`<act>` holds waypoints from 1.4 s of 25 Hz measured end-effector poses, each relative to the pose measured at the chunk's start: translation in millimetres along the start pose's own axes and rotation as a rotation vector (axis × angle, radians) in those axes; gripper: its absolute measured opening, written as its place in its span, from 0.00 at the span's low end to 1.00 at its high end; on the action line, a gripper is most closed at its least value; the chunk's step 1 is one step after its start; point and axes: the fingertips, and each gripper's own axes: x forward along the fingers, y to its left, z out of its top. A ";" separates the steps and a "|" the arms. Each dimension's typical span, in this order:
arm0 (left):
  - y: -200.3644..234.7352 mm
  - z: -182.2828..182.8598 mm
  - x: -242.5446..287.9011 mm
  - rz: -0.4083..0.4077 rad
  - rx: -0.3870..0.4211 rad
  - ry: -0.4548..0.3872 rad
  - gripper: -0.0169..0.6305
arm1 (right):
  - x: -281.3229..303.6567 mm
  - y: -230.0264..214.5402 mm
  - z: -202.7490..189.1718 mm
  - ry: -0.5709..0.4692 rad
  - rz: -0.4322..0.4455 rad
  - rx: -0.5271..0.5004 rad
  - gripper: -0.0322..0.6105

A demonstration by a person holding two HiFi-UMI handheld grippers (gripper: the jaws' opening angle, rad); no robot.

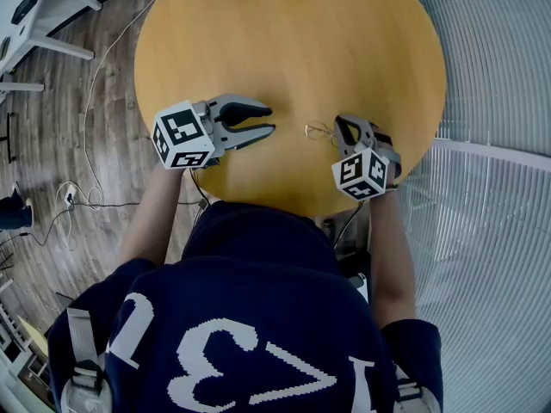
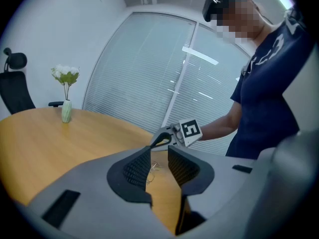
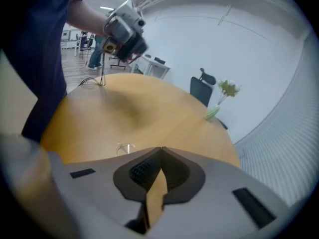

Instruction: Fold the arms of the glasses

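The glasses [image 1: 318,131] lie on the table [image 1: 284,41] near its near edge, just left of the clenched, empty right gripper [image 1: 341,124], the left gripper [image 1: 270,119] parted and empty further left: approach stage, I reckon, and next means steadying the frame and nudging an arm inward.

Left gripper [image 1: 269,120]: jaws parted, nothing between them, pointing toward 3 o'clock. Right gripper [image 1: 344,128]: jaw tips closed together, empty, pointing toward 11 o'clock. Left forearm [image 1: 155,218] and right forearm [image 1: 392,256] extend from 6 o'clock.
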 end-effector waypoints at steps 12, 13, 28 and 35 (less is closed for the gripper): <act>16.8 70.9 -3.4 0.372 0.220 -0.132 0.07 | -126.3 -105.3 76.0 -0.442 -0.424 0.492 0.09; 19.1 75.9 -7.1 0.420 0.221 -0.147 0.07 | -134.4 -108.9 77.8 -0.471 -0.437 0.526 0.09; 34.7 108.8 -48.1 0.667 0.165 -0.330 0.06 | -183.7 -110.1 86.3 -0.626 -0.489 0.768 0.09; 34.3 109.8 -48.9 0.665 0.160 -0.330 0.06 | -190.7 -112.8 83.2 -0.618 -0.520 0.776 0.09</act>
